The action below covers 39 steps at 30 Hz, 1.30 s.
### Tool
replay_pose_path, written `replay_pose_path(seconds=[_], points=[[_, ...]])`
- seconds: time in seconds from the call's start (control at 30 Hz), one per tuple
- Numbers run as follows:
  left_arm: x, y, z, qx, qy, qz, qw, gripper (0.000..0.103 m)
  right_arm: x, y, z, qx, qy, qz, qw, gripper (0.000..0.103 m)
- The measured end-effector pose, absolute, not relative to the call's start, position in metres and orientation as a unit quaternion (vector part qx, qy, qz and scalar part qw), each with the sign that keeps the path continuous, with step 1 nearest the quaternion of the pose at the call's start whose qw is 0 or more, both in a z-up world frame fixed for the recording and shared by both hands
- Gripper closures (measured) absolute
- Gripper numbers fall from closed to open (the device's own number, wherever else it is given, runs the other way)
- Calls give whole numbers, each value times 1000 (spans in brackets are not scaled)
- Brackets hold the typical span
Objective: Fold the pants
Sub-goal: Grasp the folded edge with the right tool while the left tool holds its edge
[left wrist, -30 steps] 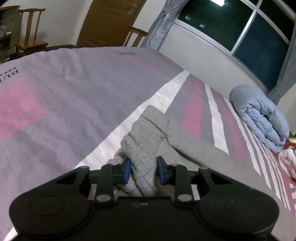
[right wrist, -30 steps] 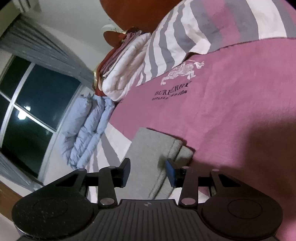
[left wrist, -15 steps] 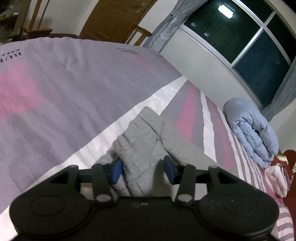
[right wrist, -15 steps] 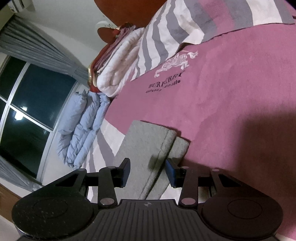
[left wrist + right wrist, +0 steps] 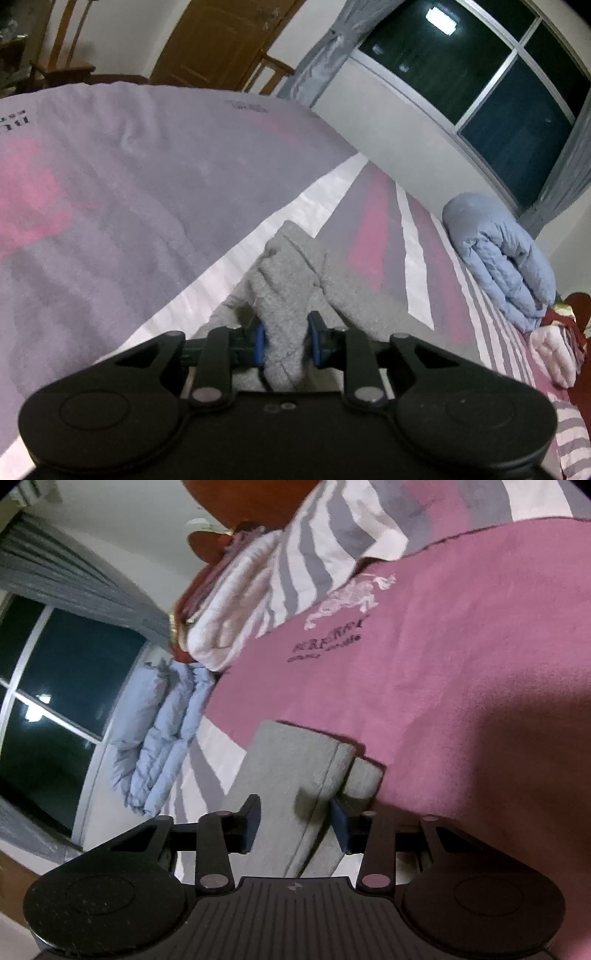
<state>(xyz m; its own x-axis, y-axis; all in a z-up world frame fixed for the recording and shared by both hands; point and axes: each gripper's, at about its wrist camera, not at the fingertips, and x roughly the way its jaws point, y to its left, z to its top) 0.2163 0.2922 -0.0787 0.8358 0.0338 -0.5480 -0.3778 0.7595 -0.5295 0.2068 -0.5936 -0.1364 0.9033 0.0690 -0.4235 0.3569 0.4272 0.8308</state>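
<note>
The grey knitted pants [image 5: 295,280] lie on a bed covered by a pink, grey and white striped blanket [image 5: 122,206], their bunched fabric stretching away across a white stripe toward the grey and pink bands.

In the left wrist view, the left gripper [image 5: 284,341] has its blue-padded fingers [image 5: 259,343] drawn in narrow, pinching a thick fold of the grey fabric between them; the cloth fills the gap and touches both pads. A rolled pale-blue quilted duvet [image 5: 502,254] lies at the far right edge of the bed below a dark window [image 5: 476,74], with a folded pink-white blanket [image 5: 554,350] just beside it. A brown wooden door [image 5: 218,40] and a wooden chair [image 5: 62,55] stand beyond the bed.

In the right wrist view, the right gripper [image 5: 295,825] has its fingers [image 5: 338,825] spread wide on either side of a flat folded end of the grey pants [image 5: 288,775]. The pads stand apart from the cloth, and the fabric passes between them without being squeezed. This end shows two stacked layers, the upper edge lying slightly back from the lower one, on the pink part of the blanket [image 5: 443,664] near a printed emblem with lettering [image 5: 343,620]. The pale-blue duvet [image 5: 159,738] lies to the left by the window [image 5: 55,701], and a stack of folded white and striped bedding [image 5: 240,602] lies above it.
</note>
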Motion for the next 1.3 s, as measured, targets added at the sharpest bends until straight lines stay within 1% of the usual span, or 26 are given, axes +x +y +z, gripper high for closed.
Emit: replay_pose_path(seconds=[0.17,0.23,0.27,0.33,0.4,0.43,0.53,0.57,0.67,0.83,0.97,1.0,1.03,1.1,1.17,1.23,1.3], points=[[224,301,-77,-330,278,104,896,90,222,-597,-138,530,221,-94,813,61],[226,301,-73,-318,281,100,900,90,226,-595,-133,507,234,-101,824,96],[226,302,-71,-318,281,97,901,90,225,-594,-127,493,237,-104,831,96],[225,306,-67,-320,277,89,901,90,212,-592,-113,493,207,-87,840,96],[226,308,-64,-307,278,86,906,90,201,-587,-101,474,194,-72,856,97],[227,309,-64,-302,282,85,907,90,198,-586,-102,470,197,-70,858,97],[233,312,-74,-295,309,87,900,90,198,-590,-135,478,256,-103,834,97],[233,313,-77,-295,312,86,899,90,197,-592,-144,491,249,-97,829,97],[231,314,-75,-301,308,83,899,90,198,-590,-142,492,241,-95,831,96],[231,316,-70,-306,298,81,901,90,209,-590,-112,479,215,-65,849,96],[229,314,-73,-308,294,86,901,90,214,-588,-75,480,148,-23,865,96],[228,314,-75,-311,292,86,900,90,214,-586,-77,468,154,-32,869,96],[227,314,-78,-315,292,87,899,90,215,-588,-92,472,179,-50,862,96],[224,314,-82,-314,292,87,899,89,223,-594,-135,492,267,-93,824,97],[222,314,-84,-317,290,87,899,89,213,-597,-150,518,241,-84,816,97],[222,314,-83,-312,293,86,900,89,212,-591,-147,507,237,-88,824,97],[223,314,-82,-308,295,86,900,89,211,-593,-146,519,230,-86,819,96]])
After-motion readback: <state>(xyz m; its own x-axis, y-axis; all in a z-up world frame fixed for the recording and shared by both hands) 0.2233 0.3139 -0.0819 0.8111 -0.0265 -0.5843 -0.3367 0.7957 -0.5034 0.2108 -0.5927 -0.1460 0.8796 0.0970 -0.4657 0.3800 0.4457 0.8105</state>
